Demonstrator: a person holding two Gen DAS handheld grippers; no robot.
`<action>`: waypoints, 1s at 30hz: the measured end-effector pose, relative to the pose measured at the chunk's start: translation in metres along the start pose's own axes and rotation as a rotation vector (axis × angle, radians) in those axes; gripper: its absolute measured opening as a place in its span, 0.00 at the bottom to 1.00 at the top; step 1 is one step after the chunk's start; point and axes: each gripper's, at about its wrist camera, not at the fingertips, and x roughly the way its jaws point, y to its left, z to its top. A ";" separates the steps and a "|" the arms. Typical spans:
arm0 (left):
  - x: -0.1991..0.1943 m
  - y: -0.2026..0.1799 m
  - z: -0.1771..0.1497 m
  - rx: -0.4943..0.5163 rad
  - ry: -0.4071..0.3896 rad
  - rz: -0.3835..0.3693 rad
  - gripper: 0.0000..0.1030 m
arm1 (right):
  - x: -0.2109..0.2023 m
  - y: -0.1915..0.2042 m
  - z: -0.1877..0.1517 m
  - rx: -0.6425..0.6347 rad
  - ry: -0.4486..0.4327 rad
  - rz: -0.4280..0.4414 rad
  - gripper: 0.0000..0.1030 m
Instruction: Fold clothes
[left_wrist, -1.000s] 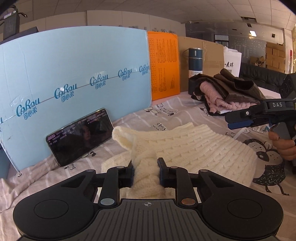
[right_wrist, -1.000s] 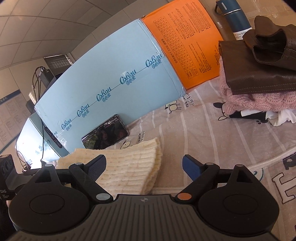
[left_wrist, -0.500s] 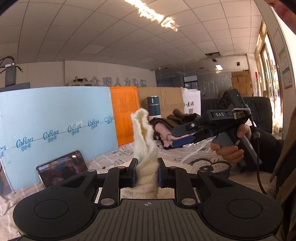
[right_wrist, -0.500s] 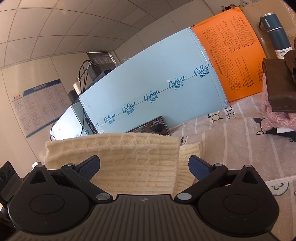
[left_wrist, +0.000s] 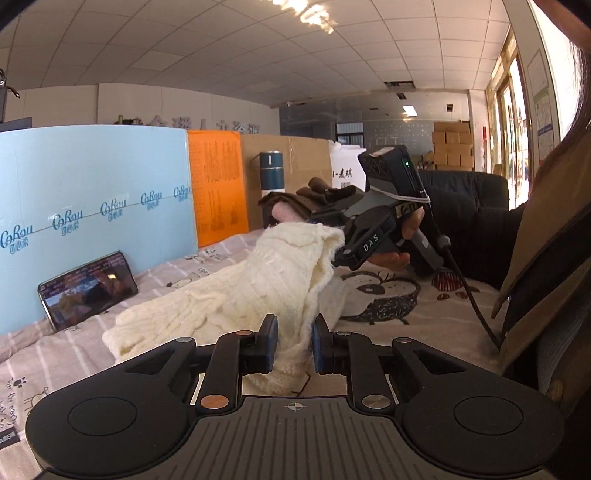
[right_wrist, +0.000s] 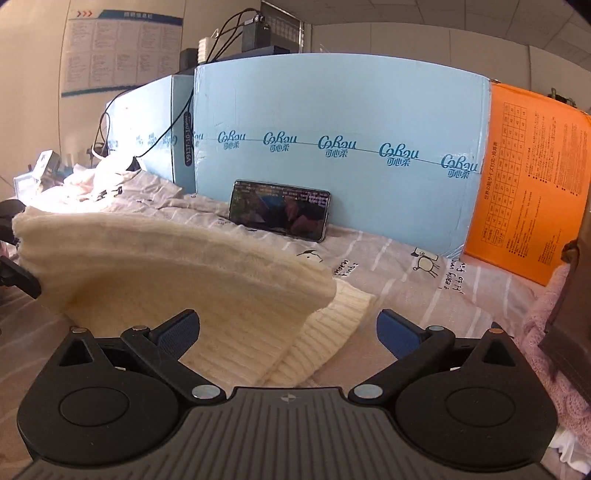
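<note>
A cream knitted sweater (left_wrist: 240, 295) lies partly lifted over the printed bedsheet (left_wrist: 388, 310). My left gripper (left_wrist: 293, 345) is shut on a bunched edge of it near the camera. In the left wrist view the right gripper (left_wrist: 347, 236) sits at the sweater's raised far corner. In the right wrist view the sweater (right_wrist: 166, 280) arches up in front, and my right gripper (right_wrist: 288, 328) has its jaws wide open with the folded edge lying between them, not pinched.
A phone (left_wrist: 88, 290) leans against the blue foam board (left_wrist: 92, 206). An orange board (right_wrist: 532, 184) stands beside it. A pile of brown and pink clothes (left_wrist: 295, 205) and a blue bottle (left_wrist: 271, 171) sit at the back. The person sits at right.
The left gripper came back down from its high lift, still holding the sweater. The right gripper swung toward the sweater's raised corner, and the cloth now drapes between both grippers.
</note>
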 end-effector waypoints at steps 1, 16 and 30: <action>0.001 -0.001 -0.002 0.010 0.022 0.012 0.18 | 0.007 0.000 0.001 -0.030 0.015 0.011 1.00; -0.011 0.010 -0.013 0.002 0.045 0.142 0.22 | 0.014 0.024 0.012 -0.165 -0.046 0.112 0.46; -0.029 0.003 -0.007 0.012 -0.101 0.171 0.35 | -0.054 0.064 0.015 -0.142 -0.177 0.107 0.22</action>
